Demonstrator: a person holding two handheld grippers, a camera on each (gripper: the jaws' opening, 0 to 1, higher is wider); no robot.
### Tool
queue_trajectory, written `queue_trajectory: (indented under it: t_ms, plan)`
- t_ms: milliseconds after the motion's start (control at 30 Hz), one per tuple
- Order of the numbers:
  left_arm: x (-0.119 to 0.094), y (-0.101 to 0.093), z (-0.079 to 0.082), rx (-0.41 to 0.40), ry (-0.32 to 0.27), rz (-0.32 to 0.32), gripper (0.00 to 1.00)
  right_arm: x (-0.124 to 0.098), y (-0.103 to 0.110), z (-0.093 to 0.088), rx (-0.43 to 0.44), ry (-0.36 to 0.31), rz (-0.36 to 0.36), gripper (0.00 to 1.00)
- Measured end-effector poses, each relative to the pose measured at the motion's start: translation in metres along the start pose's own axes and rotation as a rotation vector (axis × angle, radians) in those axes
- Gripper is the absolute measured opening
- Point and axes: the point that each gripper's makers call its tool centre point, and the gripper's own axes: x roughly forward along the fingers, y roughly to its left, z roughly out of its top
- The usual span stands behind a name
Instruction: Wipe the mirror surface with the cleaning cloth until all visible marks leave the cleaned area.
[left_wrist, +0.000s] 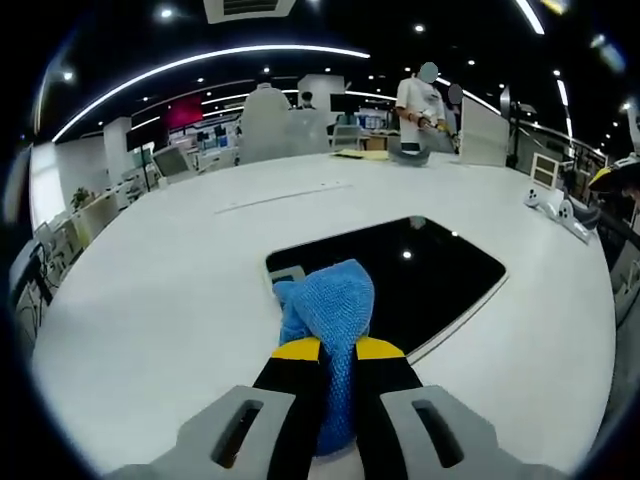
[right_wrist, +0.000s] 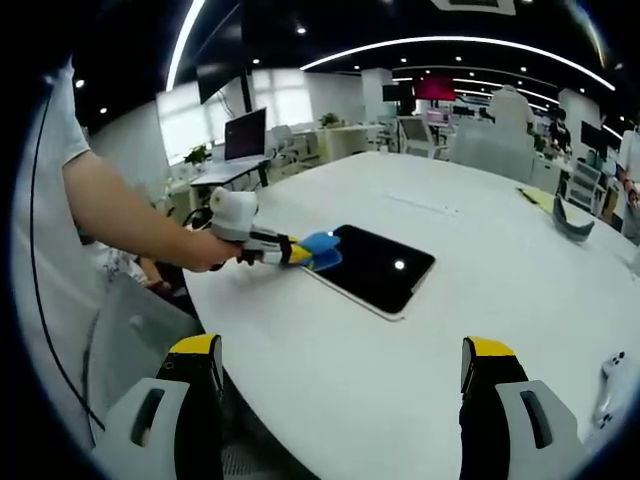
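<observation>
A dark rectangular mirror (left_wrist: 420, 270) lies flat on the white table (left_wrist: 160, 290) and reflects the ceiling lights. My left gripper (left_wrist: 338, 348) is shut on a blue cleaning cloth (left_wrist: 330, 305), whose bunched end rests on the mirror's near corner. The right gripper view takes in that same mirror (right_wrist: 380, 267), the cloth (right_wrist: 322, 248) at its left corner, and the left gripper (right_wrist: 290, 253) held by a person's hand. Wide apart stand the jaws of my right gripper (right_wrist: 340, 375), open above the table's near side, with nothing between them.
A person's arm (right_wrist: 120, 215) reaches in from the left. Another person (left_wrist: 420, 105) stands at the table's far end beside a white panel (left_wrist: 483, 133). White controllers (left_wrist: 560, 210) lie at the right edge. Yellow papers (left_wrist: 362, 154) and a grey object (right_wrist: 566, 222) sit far off.
</observation>
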Motion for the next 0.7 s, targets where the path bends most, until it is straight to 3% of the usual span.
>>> queue_trajectory:
  t_ms: [700]
  plan:
    - [0.0015, 0.0013, -0.0018, 0.002, -0.002, 0.0, 0.07, 0.0017, -0.0011, 0.0004, 0.004, 0.0, 0.005, 1.0]
